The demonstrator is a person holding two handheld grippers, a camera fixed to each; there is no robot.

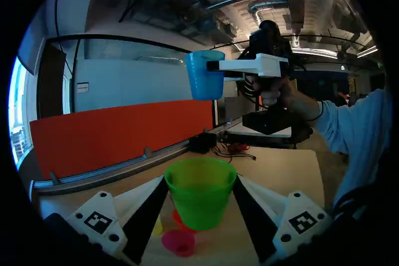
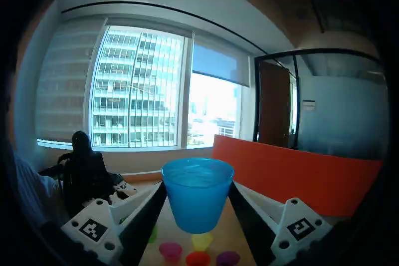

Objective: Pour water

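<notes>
Green cup [image 1: 200, 197] sits upright, clamped between the fingers of the left claw [image 1: 199, 188], above the desk [image 1: 279, 166] and the small cups [image 1: 178, 242] on it. The right claw [image 2: 197, 193] is clamped on the blue cup [image 2: 197, 203], upright, held higher, well apart.
</notes>
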